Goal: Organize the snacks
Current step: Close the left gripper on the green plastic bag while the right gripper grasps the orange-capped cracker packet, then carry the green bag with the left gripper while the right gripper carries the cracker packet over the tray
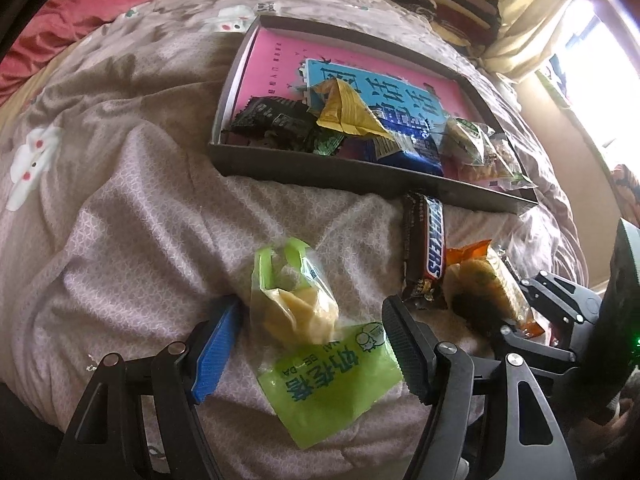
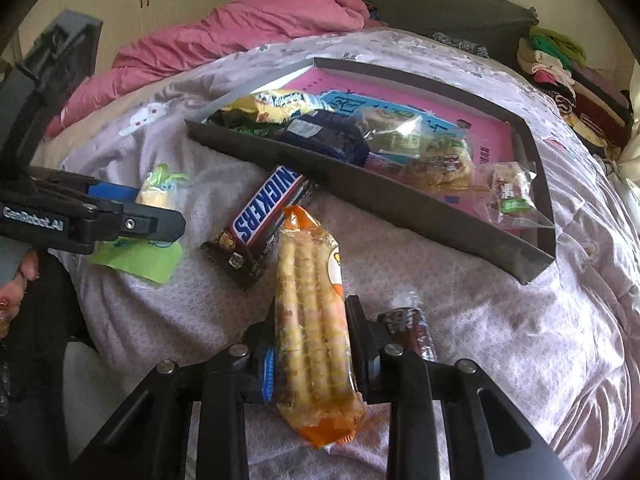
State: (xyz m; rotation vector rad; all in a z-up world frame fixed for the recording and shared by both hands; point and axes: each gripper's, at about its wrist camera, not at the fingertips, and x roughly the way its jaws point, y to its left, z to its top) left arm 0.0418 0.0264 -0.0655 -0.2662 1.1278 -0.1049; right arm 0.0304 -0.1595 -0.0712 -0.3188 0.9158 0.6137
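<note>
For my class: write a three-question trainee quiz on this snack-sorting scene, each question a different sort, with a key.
1. True or false: the Snickers bar lies inside the tray.
2. Which claw grips the orange biscuit pack? A left, B right.
3. Fill in: the left claw is open around the ____ packet.

Key: 1 false, it lies on the bedspread against the tray's wall. 2 B, the right claw. 3 green.
</note>
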